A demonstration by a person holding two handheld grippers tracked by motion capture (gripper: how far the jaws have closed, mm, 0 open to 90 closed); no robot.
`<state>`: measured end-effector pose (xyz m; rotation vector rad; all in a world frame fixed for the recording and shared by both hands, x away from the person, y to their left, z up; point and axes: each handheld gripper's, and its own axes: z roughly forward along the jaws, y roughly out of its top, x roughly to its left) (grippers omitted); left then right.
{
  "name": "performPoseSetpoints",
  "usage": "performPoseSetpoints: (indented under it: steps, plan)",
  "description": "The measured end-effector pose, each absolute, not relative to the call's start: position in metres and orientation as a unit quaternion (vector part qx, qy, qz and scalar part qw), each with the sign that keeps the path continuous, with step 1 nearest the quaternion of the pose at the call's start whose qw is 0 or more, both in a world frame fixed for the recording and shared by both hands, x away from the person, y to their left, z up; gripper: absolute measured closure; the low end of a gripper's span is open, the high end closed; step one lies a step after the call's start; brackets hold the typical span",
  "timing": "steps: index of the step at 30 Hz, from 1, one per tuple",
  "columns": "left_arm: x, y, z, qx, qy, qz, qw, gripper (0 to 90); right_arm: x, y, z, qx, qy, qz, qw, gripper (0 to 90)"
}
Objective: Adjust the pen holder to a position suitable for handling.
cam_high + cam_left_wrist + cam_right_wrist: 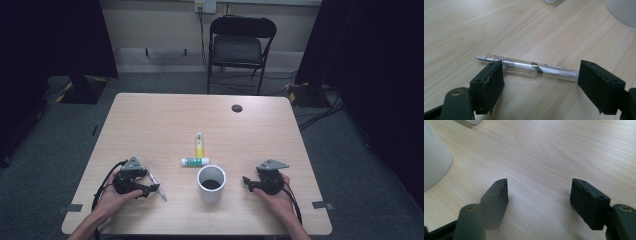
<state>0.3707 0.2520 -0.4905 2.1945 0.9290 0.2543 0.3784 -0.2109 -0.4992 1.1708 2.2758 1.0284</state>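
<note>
Left gripper (540, 80): jaws wide apart, holding nothing, low over the counter (461, 30). A clear pen (529, 66) lies flat just beyond the pads, crosswise to the gap, so the jaws bracket it end to end, not across the barrel. Its metal tip points toward the right jaw, its cap end toward the left jaw. In the high view the left gripper (150, 189) sits near the front left and the pen (157, 186) runs from it toward the cup (211, 183).

Right gripper (539, 195): jaws also wide apart, empty, over bare wood with the cup's wall (434, 162) at the far left. High view puts the right gripper (246, 181) just right of the cup.

Judgement on the pen: light, stiff, smooth plastic barrel, likely to roll or skid under a glancing pad. Best hold is across the barrel near the dark band at mid-length, which calls for turning the gripper first.

Beyond the cup: a glue stick (195, 161) and a yellow marker (199, 144), both lying flat, close together but apart
</note>
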Motion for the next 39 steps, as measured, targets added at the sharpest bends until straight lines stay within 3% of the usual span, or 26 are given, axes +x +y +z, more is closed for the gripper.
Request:
performPoseSetpoints:
  steps: [2, 11, 25, 39]
  plan:
    - [0.371, 0.25, -0.487, 0.849, 0.358, 0.109, 0.373, 26.7, 0.378, -0.211, -0.499, 0.417, 0.81, 0.366, 0.19, 30.2]
    - [0.38, 0.237, -0.49, 0.854, 0.364, 0.098, 0.359, 22.5, 0.379, -0.211, -0.499, 0.418, 0.81, 0.366, 0.19, 30.2]
    - [0.392, 0.224, -0.494, 0.837, 0.376, 0.085, 0.388, 17.8, 0.379, -0.211, -0.499, 0.417, 0.81, 0.366, 0.19, 30.2]
    - [0.394, 0.205, -0.494, 0.836, 0.38, 0.112, 0.38, 18.2, 0.379, -0.211, -0.499, 0.417, 0.81, 0.366, 0.19, 30.2]
